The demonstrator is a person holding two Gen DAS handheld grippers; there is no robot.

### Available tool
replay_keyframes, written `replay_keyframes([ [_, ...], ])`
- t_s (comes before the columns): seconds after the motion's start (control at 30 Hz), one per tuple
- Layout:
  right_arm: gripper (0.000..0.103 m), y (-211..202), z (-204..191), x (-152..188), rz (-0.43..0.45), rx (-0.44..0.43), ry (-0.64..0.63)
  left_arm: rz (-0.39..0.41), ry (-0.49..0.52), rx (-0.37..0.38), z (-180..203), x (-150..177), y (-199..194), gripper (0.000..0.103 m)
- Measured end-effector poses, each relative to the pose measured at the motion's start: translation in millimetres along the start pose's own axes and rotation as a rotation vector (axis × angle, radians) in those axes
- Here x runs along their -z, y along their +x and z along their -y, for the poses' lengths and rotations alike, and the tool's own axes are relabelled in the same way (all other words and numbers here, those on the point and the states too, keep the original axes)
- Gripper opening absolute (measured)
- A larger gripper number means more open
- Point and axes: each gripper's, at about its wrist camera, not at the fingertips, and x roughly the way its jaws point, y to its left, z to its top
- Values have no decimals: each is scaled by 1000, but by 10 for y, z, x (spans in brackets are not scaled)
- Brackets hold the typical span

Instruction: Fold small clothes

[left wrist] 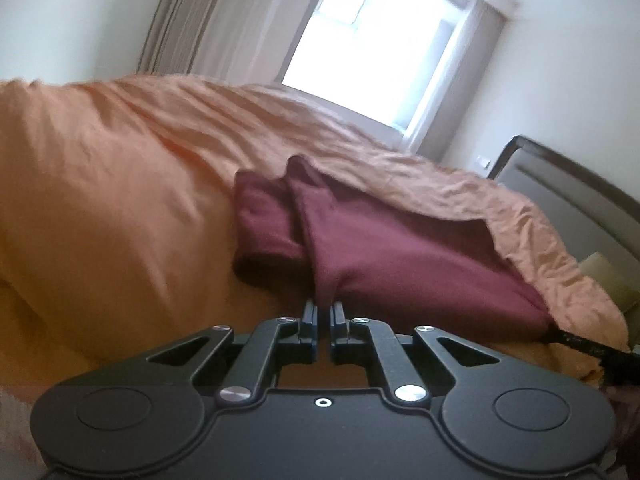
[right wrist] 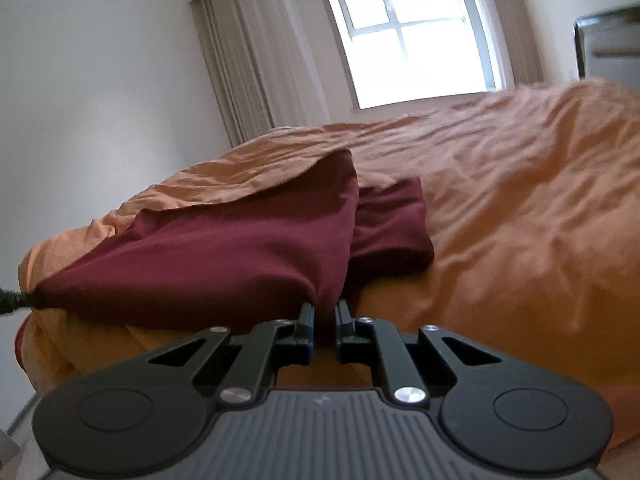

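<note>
Two black grippers, left (left wrist: 323,307) and right (right wrist: 325,307), each pinched a corner of the soft maroon knit garment (left wrist: 384,248), stretched sideways between them over the wrinkled orange cotton bedspread (left wrist: 120,184).

Blown-out window (right wrist: 416,44) backlights; left view seems blurred.

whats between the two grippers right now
A taut stretch of the maroon garment spans from the right gripper to the left gripper, seen in the right wrist view.
</note>
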Motion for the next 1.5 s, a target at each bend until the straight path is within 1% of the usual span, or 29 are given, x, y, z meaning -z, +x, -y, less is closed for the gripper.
replay_keyframes([
  [0.03,10,-6,11,7,5,-6,11,-9,-12,-14,-11,22,30,6],
  [0.1,11,-30,-21,1,11,-2,-11,-11,-16,-42,2,54,43,6],
  [0.2,12,-56,-81,-15,9,17,-61,16,26,-67,114,67,-7,7],
  [0.23,13,-62,-95,-20,9,23,-73,23,29,-72,143,57,-26,8],
  [0.3,17,-89,-123,-17,15,35,-82,28,20,-88,161,38,-66,14],
  [0.33,19,-103,-137,-14,18,45,-78,25,13,-113,170,21,-76,24],
  [0.37,22,-125,-151,-9,24,53,-74,20,5,-148,182,3,-88,40],
  [0.4,30,-156,-175,1,34,66,-75,20,-6,-176,196,-12,-104,50],
  [0.43,37,-191,-207,13,46,81,-80,30,-19,-194,199,-22,-138,65],
  [0.47,54,-228,-238,25,61,98,-84,45,-28,-204,203,-28,-179,75],
  [0.5,67,-262,-257,30,77,111,-83,54,-31,-213,209,-30,-219,79],
  [0.53,72,-301,-277,39,93,121,-80,59,-33,-226,222,-35,-251,88],
  [0.57,82,-335,-287,41,107,126,-75,61,-39,-236,229,-36,-278,99],
  [0.6,95,-371,-301,42,122,130,-64,61,-49,-244,235,-33,-299,103],
  [0.63,101,-395,-311,38,134,132,-53,69,-62,-253,232,-25,-323,102],
  [0.67,103,-414,-320,29,146,129,-44,68,-83,-255,228,-15,-334,102],
  [0.77,103,-415,-392,2,155,113,-65,57,-150,-250,210,37,-296,102],
  [0.9,103,-328,-585,-24,161,106,-141,27,-233,-228,235,123,-114,102],
  [1.03,103,-257,-811,-18,177,87,-219,16,-286,-180,321,169,66,102],
  [1.17,103,-136,-986,-13,187,72,-282,23,-316,-147,400,156,181,102],
  [1.27,103,-3,-1093,-73,193,57,-316,31,-323,-129,431,127,267,102],
  [1.37,103,184,-1197,-219,207,47,-338,29,-316,-135,439,91,351,102],
  [1.5,103,482,-1352,-381,211,31,-339,25,-345,-138,380,70,420,102],
])
